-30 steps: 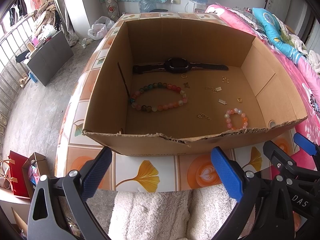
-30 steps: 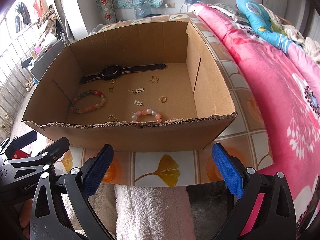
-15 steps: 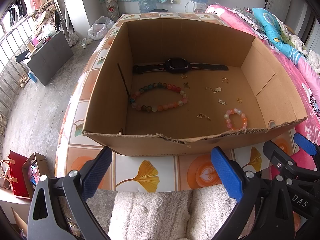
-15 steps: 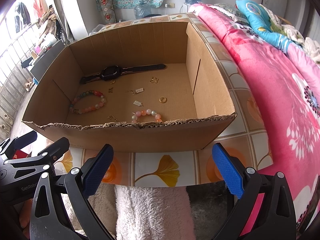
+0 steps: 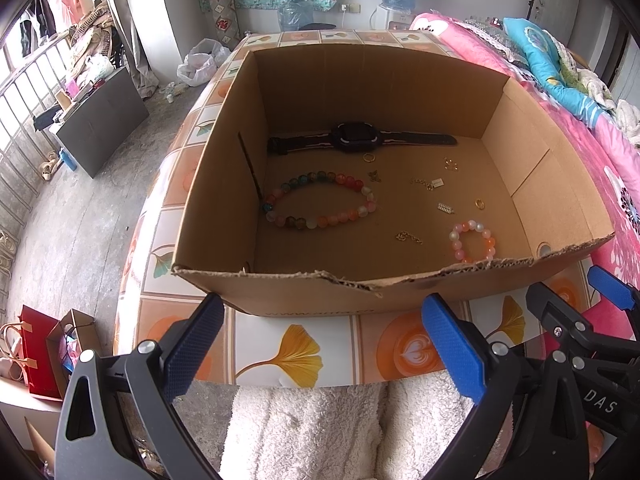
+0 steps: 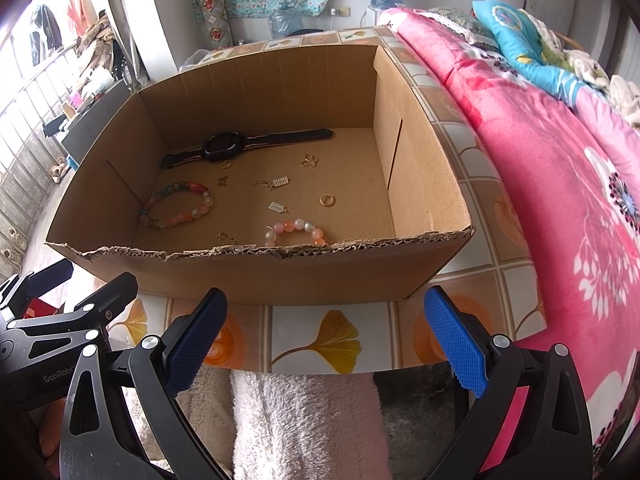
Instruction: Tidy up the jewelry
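An open cardboard box point(image 5: 320, 300) point(image 6: 280, 272) stands on a tiled table. On its floor lie a black watch point(image 5: 356, 141) point(image 6: 224, 147), a large multicoloured bead bracelet point(image 5: 320, 205) point(image 6: 178, 205), a small pink bead bracelet point(image 5: 472, 240) point(image 6: 294, 232), a gold ring point(image 5: 479, 203) point(image 6: 327, 200) and several small gold charms and chains. My left gripper point(image 5: 320, 344) is open in front of the box's near wall, holding nothing. My right gripper point(image 6: 324, 340) is open too, also short of the box.
A pink flowered bed cover point(image 6: 560, 160) runs along the right of the table. A white fluffy cloth point(image 5: 312, 432) lies under both grippers. Left of the table are bare floor, a grey cabinet point(image 5: 100, 120) and a red bag point(image 5: 36, 352).
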Demonstrator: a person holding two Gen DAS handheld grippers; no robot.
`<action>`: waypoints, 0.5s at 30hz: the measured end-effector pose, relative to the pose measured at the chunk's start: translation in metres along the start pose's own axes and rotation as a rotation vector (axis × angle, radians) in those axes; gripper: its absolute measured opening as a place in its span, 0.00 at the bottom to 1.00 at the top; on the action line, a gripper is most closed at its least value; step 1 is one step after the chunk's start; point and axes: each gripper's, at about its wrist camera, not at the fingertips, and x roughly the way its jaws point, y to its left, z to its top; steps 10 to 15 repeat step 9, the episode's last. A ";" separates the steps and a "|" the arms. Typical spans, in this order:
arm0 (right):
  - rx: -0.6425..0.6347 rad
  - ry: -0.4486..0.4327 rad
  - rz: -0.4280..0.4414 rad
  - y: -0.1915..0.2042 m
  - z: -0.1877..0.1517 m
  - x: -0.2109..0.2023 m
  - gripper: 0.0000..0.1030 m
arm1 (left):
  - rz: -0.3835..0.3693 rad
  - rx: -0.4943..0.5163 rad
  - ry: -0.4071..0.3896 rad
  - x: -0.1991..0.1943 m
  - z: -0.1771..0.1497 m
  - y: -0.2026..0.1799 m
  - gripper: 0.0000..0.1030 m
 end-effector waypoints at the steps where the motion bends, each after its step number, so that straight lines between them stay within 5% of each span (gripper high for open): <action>1: 0.000 0.000 0.000 0.000 0.000 0.000 0.92 | -0.002 0.000 0.003 0.000 0.000 0.000 0.94; 15: 0.001 0.000 0.001 0.001 0.001 0.000 0.92 | -0.008 -0.008 0.012 0.003 0.000 0.001 0.94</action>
